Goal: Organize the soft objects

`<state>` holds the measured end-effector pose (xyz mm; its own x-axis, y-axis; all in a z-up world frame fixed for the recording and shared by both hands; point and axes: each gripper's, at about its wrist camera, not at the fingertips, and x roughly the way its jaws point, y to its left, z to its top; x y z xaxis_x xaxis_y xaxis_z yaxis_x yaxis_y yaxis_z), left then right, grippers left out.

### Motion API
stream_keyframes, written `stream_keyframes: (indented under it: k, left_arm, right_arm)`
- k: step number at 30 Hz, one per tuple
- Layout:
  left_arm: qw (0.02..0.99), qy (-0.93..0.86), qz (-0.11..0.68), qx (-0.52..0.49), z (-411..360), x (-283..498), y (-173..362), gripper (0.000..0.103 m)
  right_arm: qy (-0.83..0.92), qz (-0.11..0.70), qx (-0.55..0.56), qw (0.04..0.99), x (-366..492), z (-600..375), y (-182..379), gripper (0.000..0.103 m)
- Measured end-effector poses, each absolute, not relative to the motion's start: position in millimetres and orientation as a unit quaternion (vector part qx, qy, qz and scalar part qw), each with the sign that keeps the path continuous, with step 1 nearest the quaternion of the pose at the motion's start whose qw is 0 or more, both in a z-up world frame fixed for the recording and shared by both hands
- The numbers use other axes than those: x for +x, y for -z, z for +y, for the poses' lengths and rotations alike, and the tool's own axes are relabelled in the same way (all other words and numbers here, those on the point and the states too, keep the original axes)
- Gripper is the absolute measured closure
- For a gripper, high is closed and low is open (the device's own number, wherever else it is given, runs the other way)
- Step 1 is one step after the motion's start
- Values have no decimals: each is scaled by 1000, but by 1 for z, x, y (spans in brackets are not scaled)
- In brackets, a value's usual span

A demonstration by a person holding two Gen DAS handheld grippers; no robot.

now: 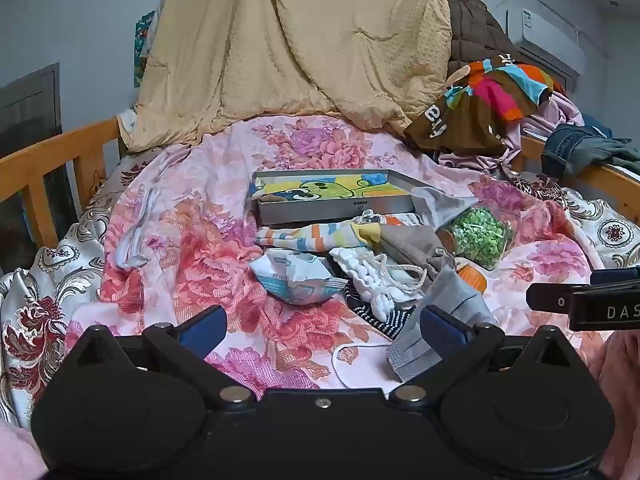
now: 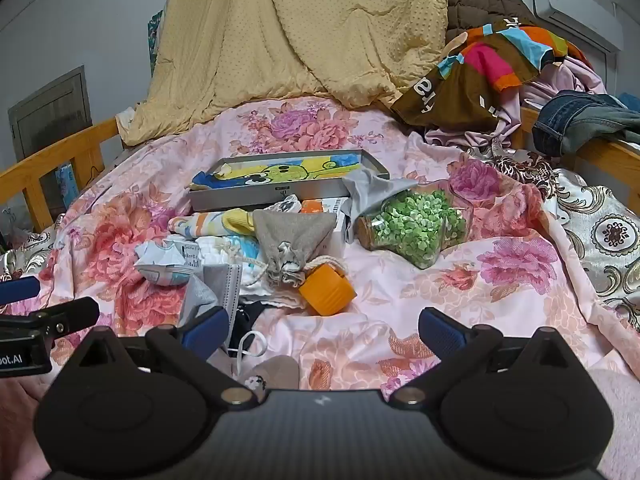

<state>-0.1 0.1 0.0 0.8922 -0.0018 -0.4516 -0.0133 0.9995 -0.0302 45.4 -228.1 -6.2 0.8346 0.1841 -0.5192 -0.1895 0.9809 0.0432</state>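
A heap of small soft things lies mid-bed on the pink floral sheet [image 1: 192,248]. It holds a grey face mask [image 1: 444,320], a white knitted piece [image 1: 372,276], a crumpled white-and-blue packet [image 1: 296,276], a striped cloth [image 1: 312,236] and a grey drawstring pouch [image 2: 292,236]. Behind the heap stands a shallow grey box [image 1: 336,196] with a cartoon cloth inside. My left gripper [image 1: 322,332] hangs open just short of the heap, its right finger over the mask. My right gripper [image 2: 324,332] is open too, before an orange cap [image 2: 326,290]. Nothing is between either pair of fingers.
A clear bag of green pellets [image 2: 416,228] lies right of the heap. A tan quilt [image 1: 296,40] is piled at the back, with colourful clothes [image 1: 492,96] and jeans [image 2: 580,116] at the right. Wooden bed rails [image 1: 44,160] run along both sides.
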Motion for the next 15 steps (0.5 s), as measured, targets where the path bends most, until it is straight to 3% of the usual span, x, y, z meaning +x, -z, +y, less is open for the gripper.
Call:
stream_keyframes:
  k: [15]
  left_arm:
    - [970, 0, 243, -21, 1, 2, 1, 1]
  right_arm:
    - [-98, 271, -5, 958, 46, -229, 6, 0]
